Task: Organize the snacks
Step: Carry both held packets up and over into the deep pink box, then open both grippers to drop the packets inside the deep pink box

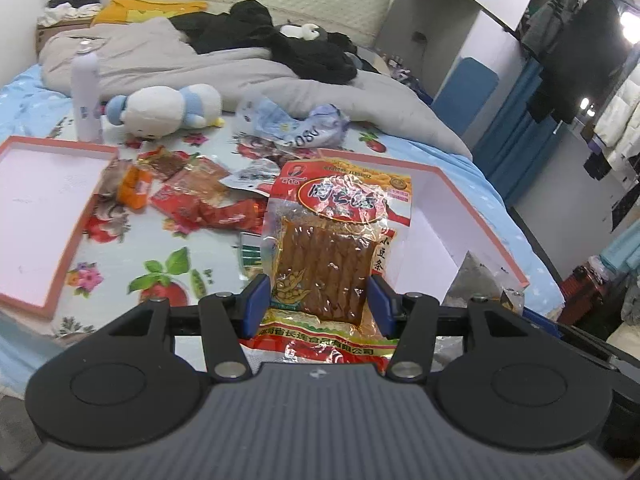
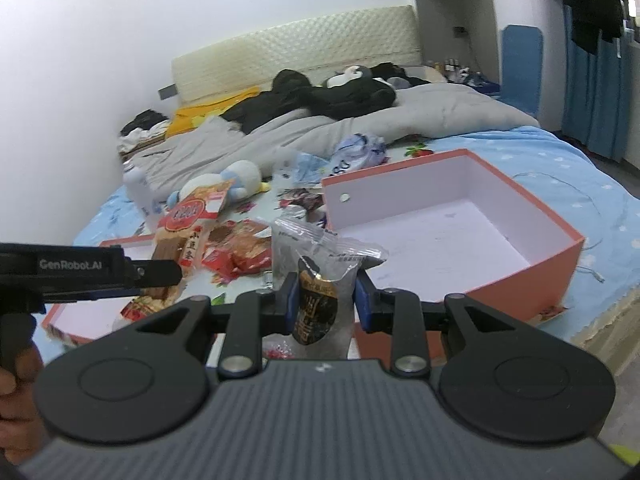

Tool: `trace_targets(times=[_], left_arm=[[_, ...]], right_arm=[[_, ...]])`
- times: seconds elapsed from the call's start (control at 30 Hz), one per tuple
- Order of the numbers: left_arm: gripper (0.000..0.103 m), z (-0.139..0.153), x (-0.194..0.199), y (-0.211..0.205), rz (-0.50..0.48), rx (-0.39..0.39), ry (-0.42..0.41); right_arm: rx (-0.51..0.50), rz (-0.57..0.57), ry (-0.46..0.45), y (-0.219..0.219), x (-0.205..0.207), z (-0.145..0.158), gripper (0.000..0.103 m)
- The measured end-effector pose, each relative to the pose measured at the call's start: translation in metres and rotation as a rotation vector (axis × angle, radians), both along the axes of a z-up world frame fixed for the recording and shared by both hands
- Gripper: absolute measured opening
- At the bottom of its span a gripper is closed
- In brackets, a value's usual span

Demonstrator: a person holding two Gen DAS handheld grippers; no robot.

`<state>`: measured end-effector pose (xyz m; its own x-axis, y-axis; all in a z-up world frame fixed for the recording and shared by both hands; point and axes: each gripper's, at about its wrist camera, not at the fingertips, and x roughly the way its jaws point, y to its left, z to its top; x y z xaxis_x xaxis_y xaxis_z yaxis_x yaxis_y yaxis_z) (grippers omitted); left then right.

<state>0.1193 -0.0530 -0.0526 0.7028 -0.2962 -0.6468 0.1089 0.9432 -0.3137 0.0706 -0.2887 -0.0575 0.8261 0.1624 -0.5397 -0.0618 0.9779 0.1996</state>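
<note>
I hold a red pack (image 1: 328,240) in L fingers (image 1: 320,304), clear pack (image 2: 320,280) in R fingers (image 2: 326,300), both clamped; box (image 2: 560,256) empty, pile (image 1: 192,196) remains.

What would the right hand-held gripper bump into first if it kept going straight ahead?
Probably the pink box. The right hand-held gripper, shut on a clear snack bag, points down toward its near wall or floor; depth is unclear.

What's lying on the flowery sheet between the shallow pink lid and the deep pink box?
A loose heap of red and orange snack packets lies between the shallow pink lid and the deep pink box, clearest in the left wrist view.
</note>
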Motion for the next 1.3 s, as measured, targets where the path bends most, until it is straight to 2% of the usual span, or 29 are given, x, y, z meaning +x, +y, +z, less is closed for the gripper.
trace_targets(times=[0.37,1.03,1.3], left_arm=[[0.059,-0.011,0.061,-0.047,-0.083,-0.012,0.028],[0.059,-0.074,0.238,-0.157,-0.275,0.033,0.155],[0.061,-0.091,0.266,-0.165,-0.304,0.054,0.165]], right_arm=[[0.017,-0.032,0.03,-0.031,0.042,-0.009,0.032],[0.017,-0.143,0.145,-0.101,0.168,-0.071,0.032],[0.042,-0.148,0.211,-0.11,0.191,-0.097,0.033]])
